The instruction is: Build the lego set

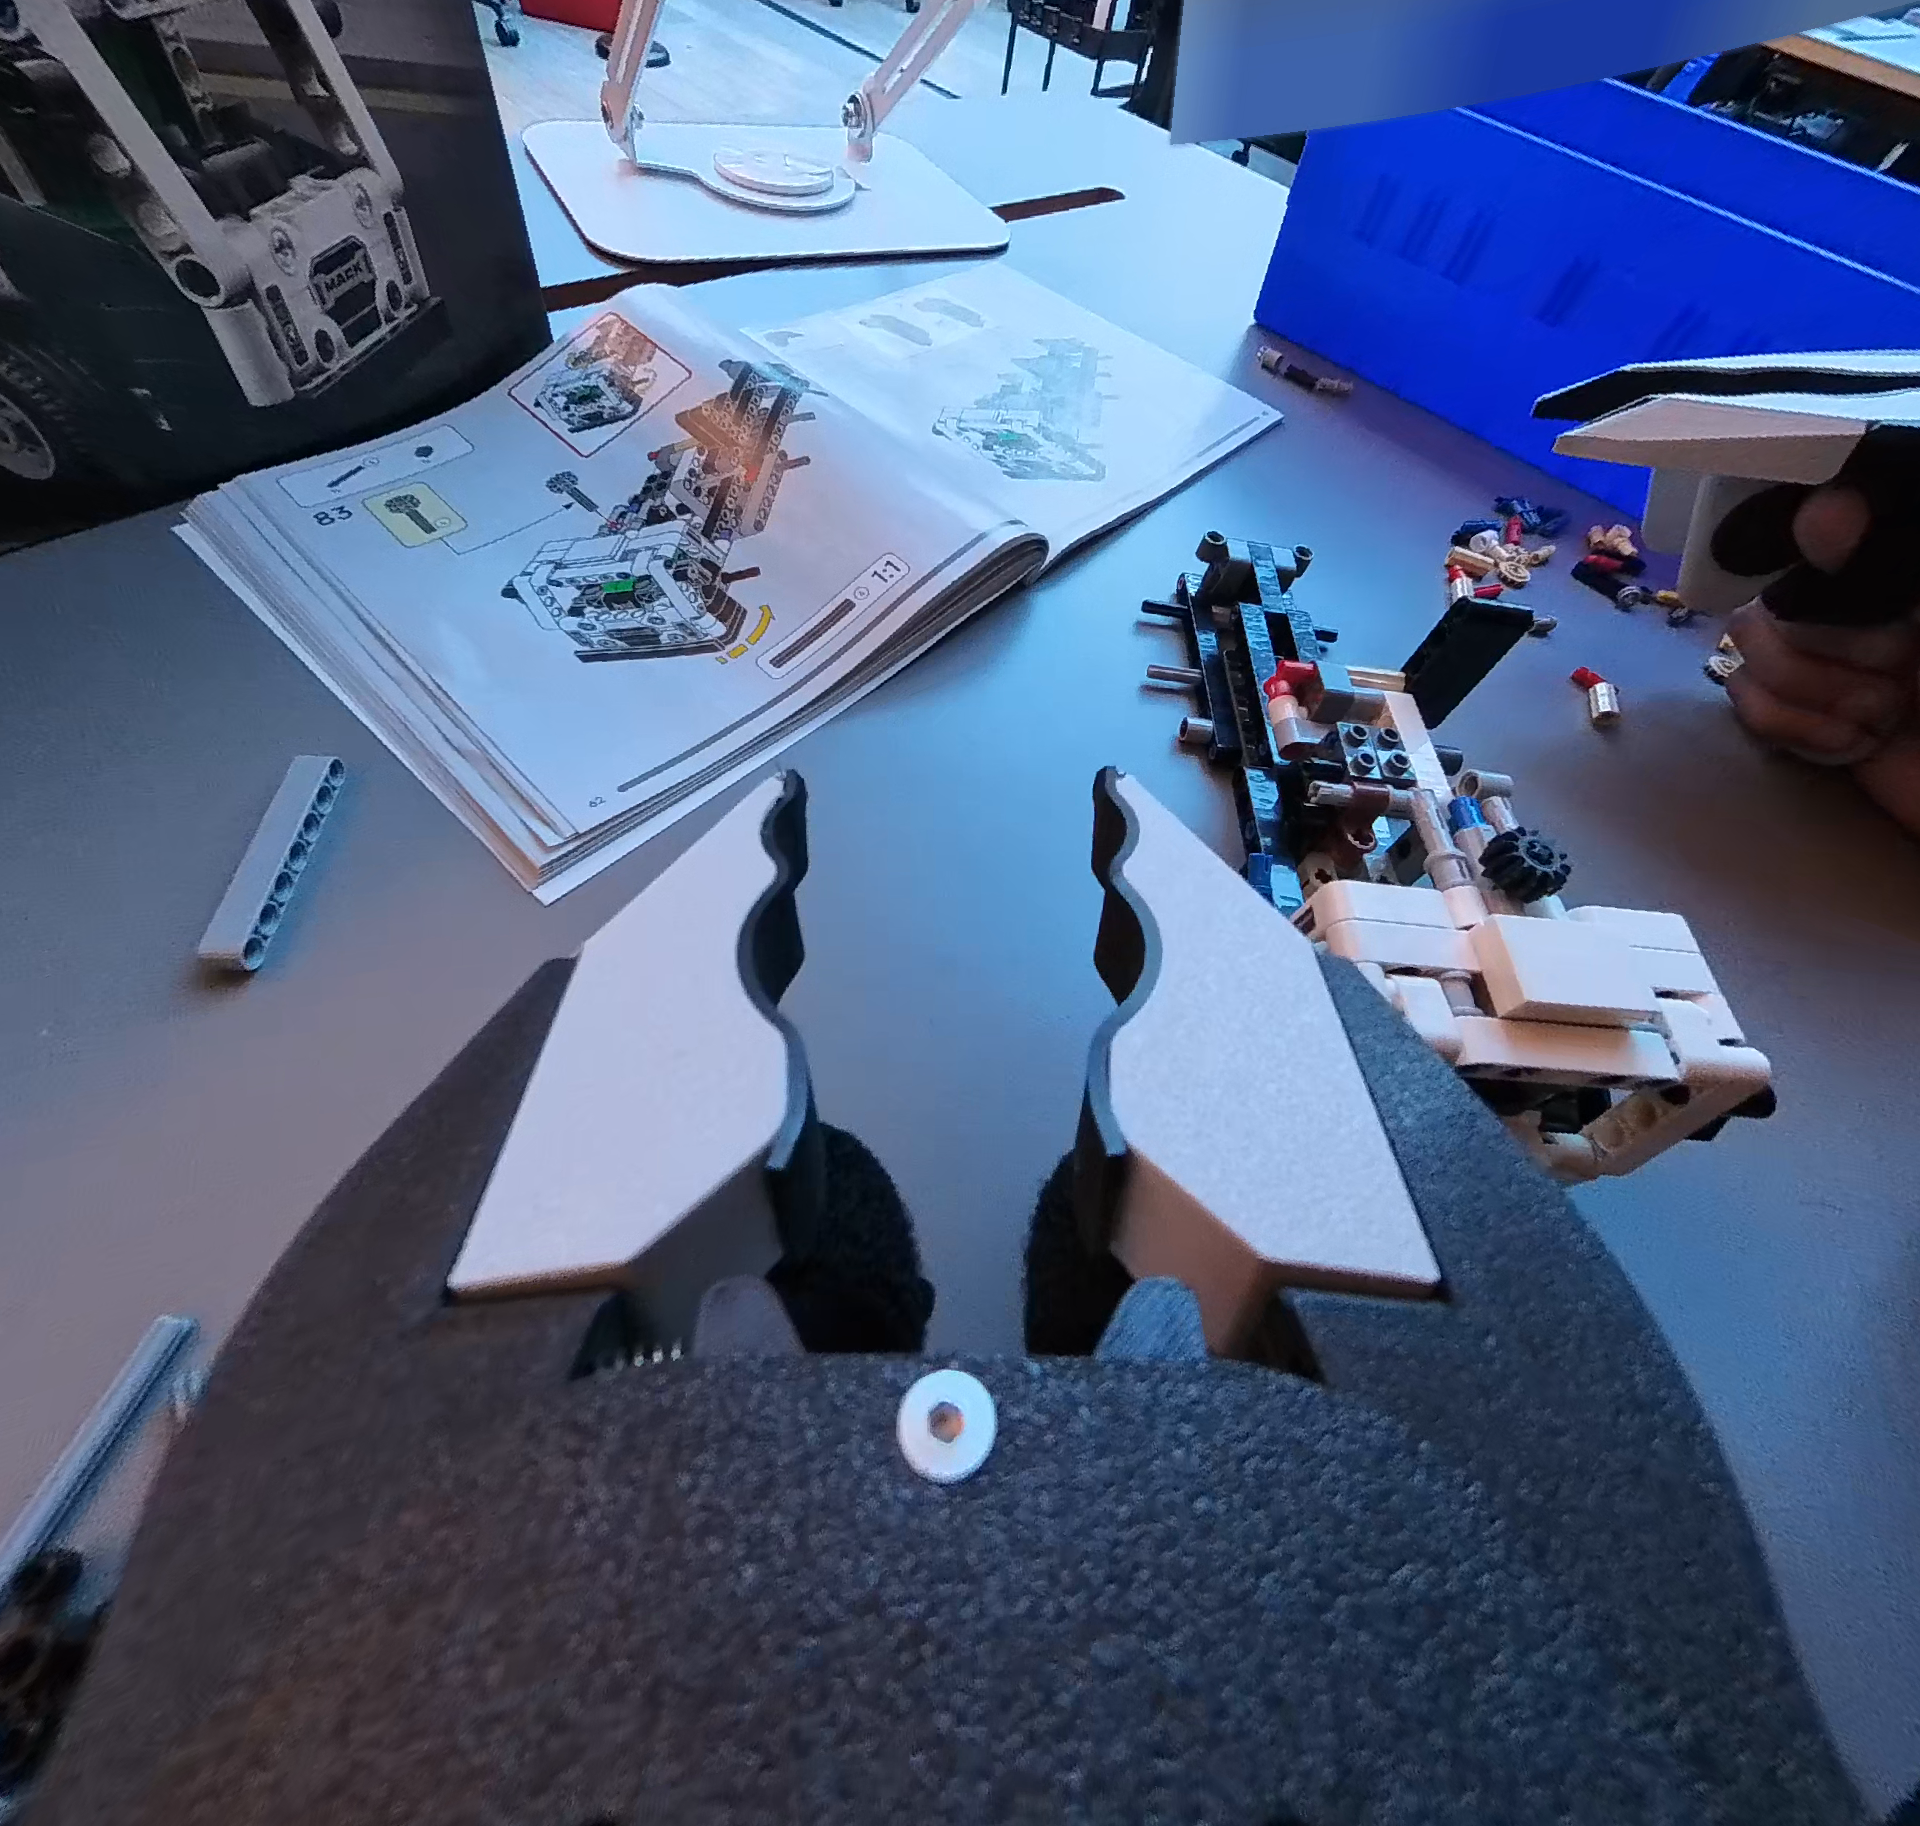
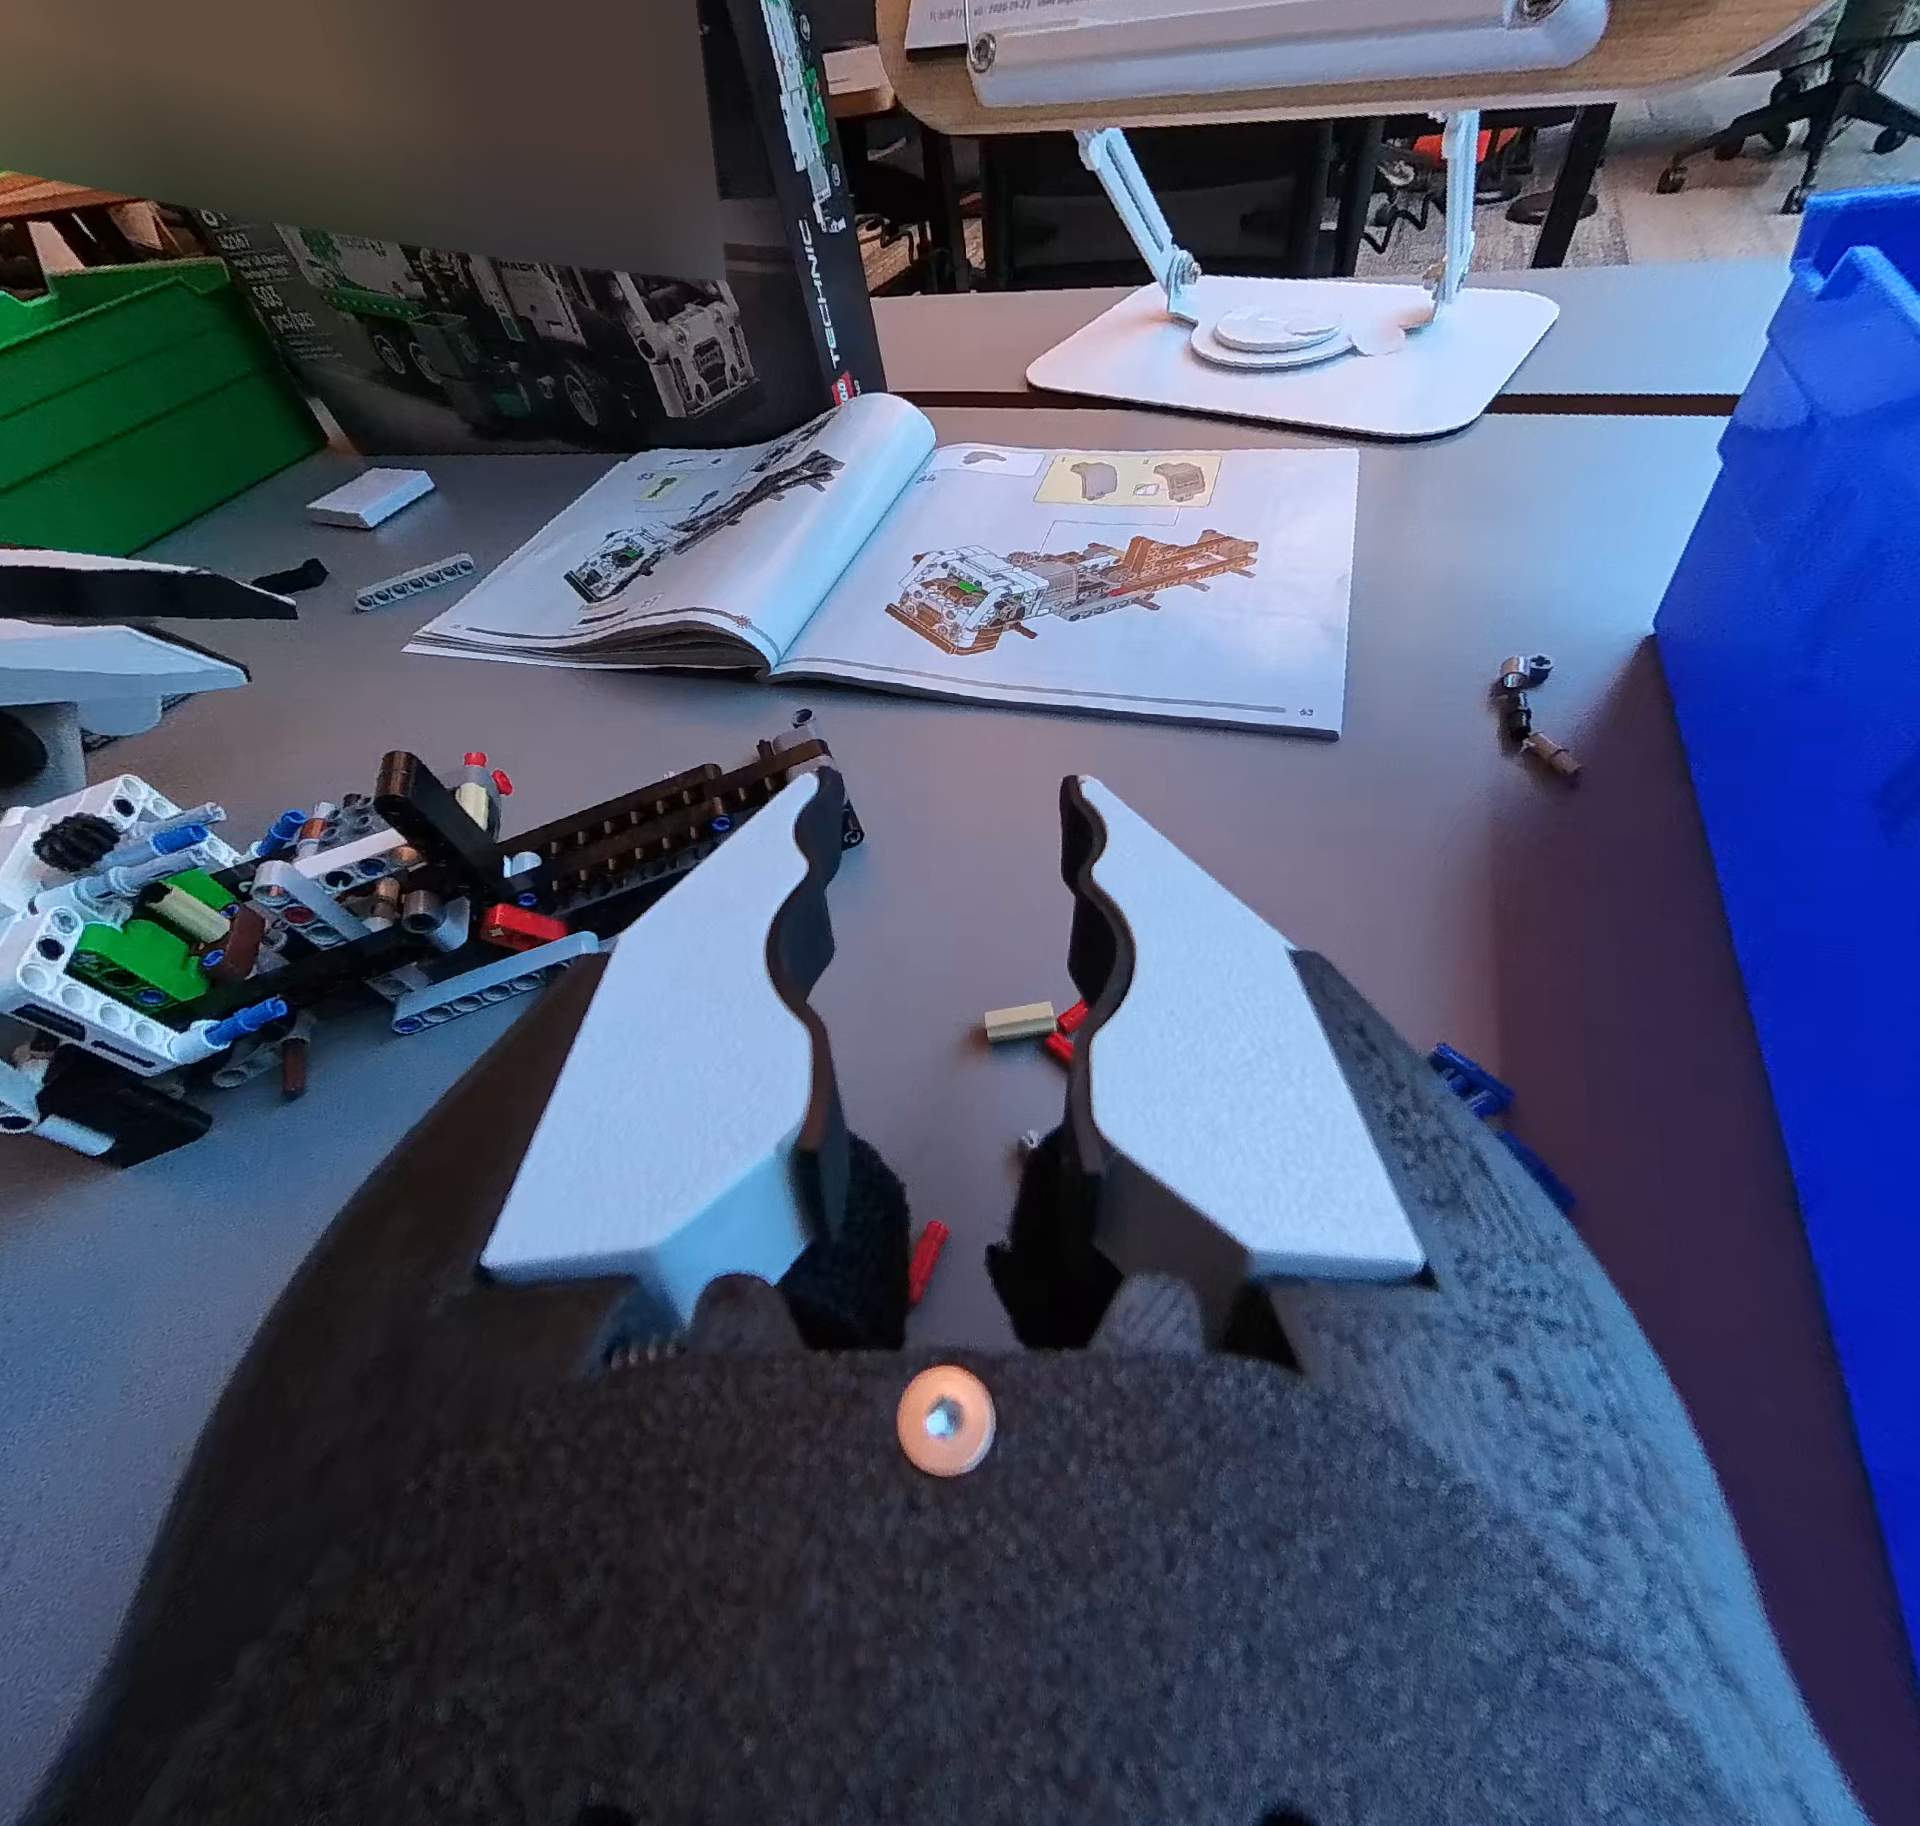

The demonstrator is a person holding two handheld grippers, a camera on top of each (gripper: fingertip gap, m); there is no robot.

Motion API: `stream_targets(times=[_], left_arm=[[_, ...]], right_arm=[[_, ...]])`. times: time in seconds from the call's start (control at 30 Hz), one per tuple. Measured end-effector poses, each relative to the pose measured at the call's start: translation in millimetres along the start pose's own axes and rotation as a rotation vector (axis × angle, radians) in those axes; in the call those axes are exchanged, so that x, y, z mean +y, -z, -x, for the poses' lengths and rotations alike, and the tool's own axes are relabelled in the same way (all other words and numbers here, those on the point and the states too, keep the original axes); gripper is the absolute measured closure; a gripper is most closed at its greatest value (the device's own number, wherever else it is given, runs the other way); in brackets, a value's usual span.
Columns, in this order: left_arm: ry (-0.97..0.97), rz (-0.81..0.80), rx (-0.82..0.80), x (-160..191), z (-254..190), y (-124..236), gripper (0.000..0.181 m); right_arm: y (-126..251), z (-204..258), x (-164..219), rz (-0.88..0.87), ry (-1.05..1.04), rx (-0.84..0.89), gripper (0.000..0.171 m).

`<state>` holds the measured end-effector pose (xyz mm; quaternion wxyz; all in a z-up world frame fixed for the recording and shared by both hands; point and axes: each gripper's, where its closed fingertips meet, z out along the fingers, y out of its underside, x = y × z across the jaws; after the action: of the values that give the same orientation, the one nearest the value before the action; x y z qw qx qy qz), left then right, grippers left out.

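Only the blue bin and green bin show, contents hidden.

A grey desk carries everything. An open instruction booklet lies flat near its middle, with the white base of a stand behind it. A half-built truck chassis lies in front of the booklet, and the set's box stands at the back left. A grey beam lies alone on the left. Small loose pins are scattered near a blue bin. A tan piece and red pins lie together on the bare surface.
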<state>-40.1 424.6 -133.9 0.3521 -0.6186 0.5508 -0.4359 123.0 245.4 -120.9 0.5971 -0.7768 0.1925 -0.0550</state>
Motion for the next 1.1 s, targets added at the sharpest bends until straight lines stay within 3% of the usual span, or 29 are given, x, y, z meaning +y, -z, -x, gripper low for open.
stream_targets(times=[0.5, 0.73, 0.87, 0.93, 1.1], left_arm=[[-0.002, 0.005, -0.001, 0.2, 0.0, -1.3, 0.128], [-0.036, -0.090, -0.052, -17.5, 3.9, 14.3, 0.136], [-0.031, -0.184, -0.143, -45.2, 12.2, 62.9, 0.140], [-0.091, -0.174, -0.324, -51.9, 40.4, 108.3, 0.143], [-0.088, 0.210, -0.599, 2.9, 107.2, 221.1, 0.149]], right_arm=[[-2.4, 0.1, 2.9, 0.023, 0.009, 0.006, 0.131], [-4.0, 2.9, 4.6, 0.039, 0.044, 0.010, 0.131], [-4.9, 3.8, 5.4, 0.045, 0.054, 0.011, 0.132], [-3.6, 4.8, 4.0, 0.033, 0.064, 0.012, 0.132], [1.7, 7.6, 2.0, 0.008, 0.057, 0.003, 0.133]])
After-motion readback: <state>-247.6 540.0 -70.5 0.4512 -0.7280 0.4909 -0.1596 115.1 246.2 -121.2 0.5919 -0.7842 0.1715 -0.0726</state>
